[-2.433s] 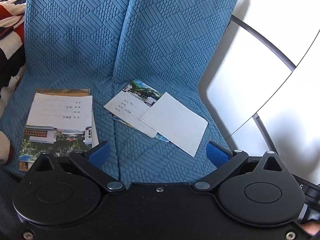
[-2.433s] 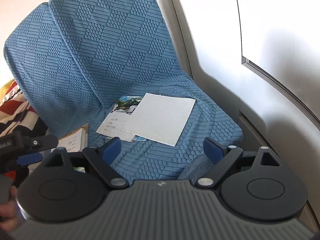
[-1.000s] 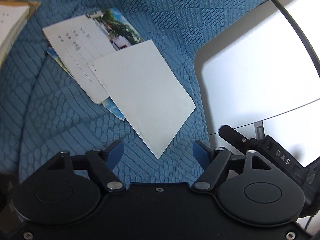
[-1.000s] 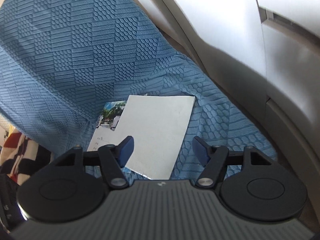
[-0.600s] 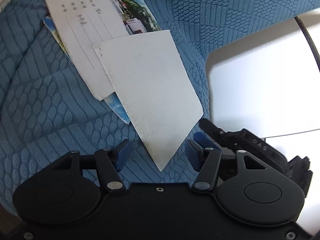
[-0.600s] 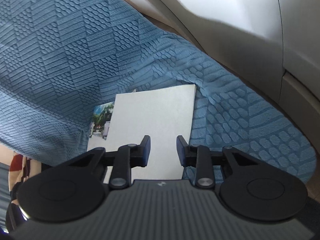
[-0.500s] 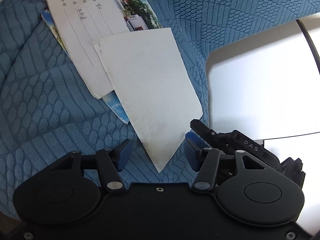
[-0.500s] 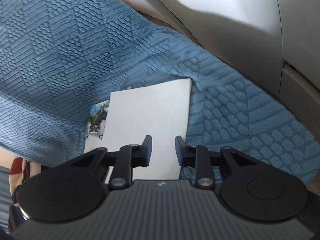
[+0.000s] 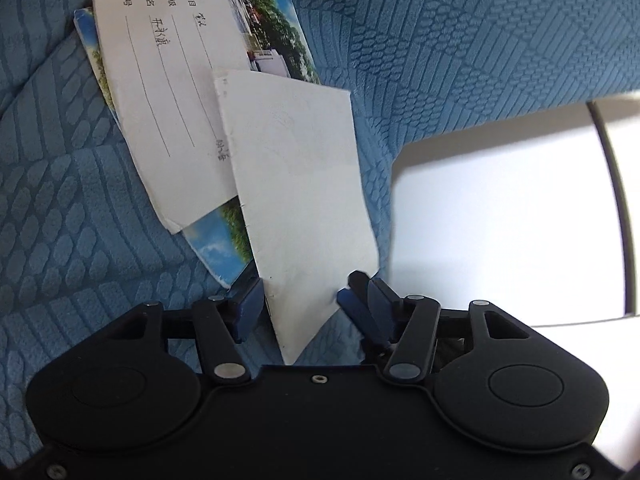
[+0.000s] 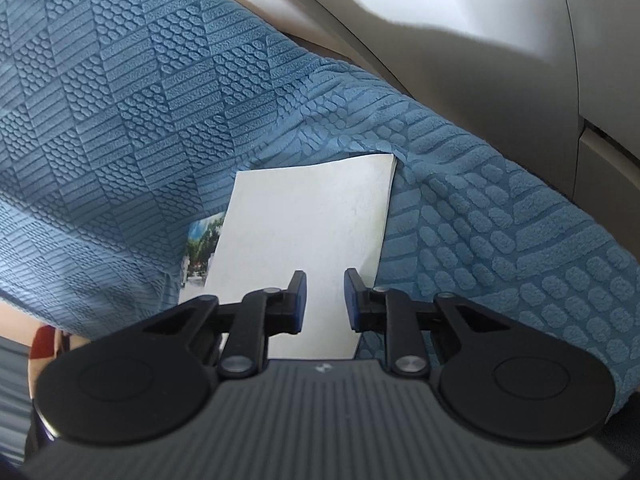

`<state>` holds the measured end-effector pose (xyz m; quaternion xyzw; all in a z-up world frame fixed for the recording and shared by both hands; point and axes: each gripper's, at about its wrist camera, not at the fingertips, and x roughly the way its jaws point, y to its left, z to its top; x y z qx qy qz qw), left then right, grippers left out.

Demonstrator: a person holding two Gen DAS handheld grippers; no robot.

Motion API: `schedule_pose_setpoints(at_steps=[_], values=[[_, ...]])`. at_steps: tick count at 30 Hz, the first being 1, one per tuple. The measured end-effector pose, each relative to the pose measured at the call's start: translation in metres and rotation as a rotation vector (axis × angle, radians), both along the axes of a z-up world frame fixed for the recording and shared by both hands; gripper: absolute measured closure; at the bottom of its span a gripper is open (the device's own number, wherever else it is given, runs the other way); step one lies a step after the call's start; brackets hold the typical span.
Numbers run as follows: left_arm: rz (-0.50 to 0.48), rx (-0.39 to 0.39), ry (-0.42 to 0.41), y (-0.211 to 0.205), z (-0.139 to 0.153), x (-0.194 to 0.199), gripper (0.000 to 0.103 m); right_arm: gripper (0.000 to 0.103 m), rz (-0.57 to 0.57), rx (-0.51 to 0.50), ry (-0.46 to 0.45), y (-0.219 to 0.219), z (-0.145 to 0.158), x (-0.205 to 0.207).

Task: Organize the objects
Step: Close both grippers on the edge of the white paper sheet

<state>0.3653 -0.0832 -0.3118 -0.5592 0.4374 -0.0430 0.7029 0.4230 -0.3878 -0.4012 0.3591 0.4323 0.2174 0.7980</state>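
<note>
A plain white booklet [image 9: 296, 184] lies flat on the blue seat cover [image 9: 440, 40], overlapping a notebook with a handwritten label [image 9: 160, 80] and a photo-cover booklet [image 9: 216, 240]. My left gripper [image 9: 302, 306] is open and low over the seat. The white booklet's near corner lies between its blue pads, which do not press on it. Just right of that corner a fingertip of my right gripper [image 9: 362, 282] shows. In the right wrist view my right gripper [image 10: 325, 300] hovers over the white booklet [image 10: 308, 224]. Its jaws are closing, a narrow gap remains, and the paper shows through it.
A pale wall panel [image 9: 500, 220] borders the seat on the right, grey in the right wrist view [image 10: 480, 40]. The seat back [image 10: 160, 100] rises behind the papers. A red patch [image 10: 44, 344] shows at the lower left.
Both grippers came down close to the white booklet and their jaws narrowed, the right one much more. The right gripper's fingertip now reaches the booklet's right edge in the left view.
</note>
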Motion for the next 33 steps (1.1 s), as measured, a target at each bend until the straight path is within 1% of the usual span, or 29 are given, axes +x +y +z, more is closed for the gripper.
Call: schedule_pose_setpoints(at_steps=[3, 7, 10, 14, 16, 18, 20, 23, 26, 28, 32, 33], values=[[0.048, -0.056, -0.009, 0.005, -0.001, -0.002, 0.049, 0.081, -0.007, 0.012, -0.004, 0.001, 0.000, -0.001], [0.044, -0.066, -0.056, 0.001, 0.005, 0.001, 0.049, 0.081, -0.026, 0.083, 0.025, -0.001, -0.006, 0.002], [0.057, -0.134, -0.074, 0.000, 0.003, 0.003, 0.049, 0.081, -0.042, 0.143, 0.056, -0.003, -0.011, 0.003], [0.094, -0.220, -0.116, 0.002, -0.001, 0.003, 0.052, 0.081, -0.048, 0.145, 0.049, -0.002, -0.011, 0.001], [0.094, -0.236, -0.126, 0.003, -0.002, 0.005, 0.055, 0.081, -0.053, 0.156, 0.054, -0.003, -0.012, 0.001], [0.089, -0.252, -0.114, 0.001, -0.005, 0.009, 0.055, 0.081, -0.058, 0.174, 0.060, -0.004, -0.014, 0.002], [0.076, -0.252, -0.094, -0.004, -0.011, 0.014, 0.059, 0.081, -0.062, 0.187, 0.063, -0.004, -0.015, 0.002], [0.064, -0.207, -0.084, -0.013, -0.014, 0.017, 0.062, 0.081, -0.072, 0.211, 0.074, -0.007, -0.018, 0.003], [0.040, -0.169, -0.045, -0.019, -0.018, 0.021, 0.072, 0.081, -0.087, 0.231, 0.079, -0.009, -0.021, 0.004], [0.040, -0.168, -0.031, -0.021, -0.022, 0.021, 0.082, 0.080, -0.101, 0.245, 0.082, -0.011, -0.022, 0.004], [0.017, -0.163, -0.006, -0.028, -0.023, 0.018, 0.094, 0.077, -0.113, 0.280, 0.077, -0.014, -0.022, 0.004], [0.015, -0.156, -0.007, -0.028, -0.021, 0.018, 0.099, 0.076, -0.113, 0.289, 0.070, -0.015, -0.022, 0.004]])
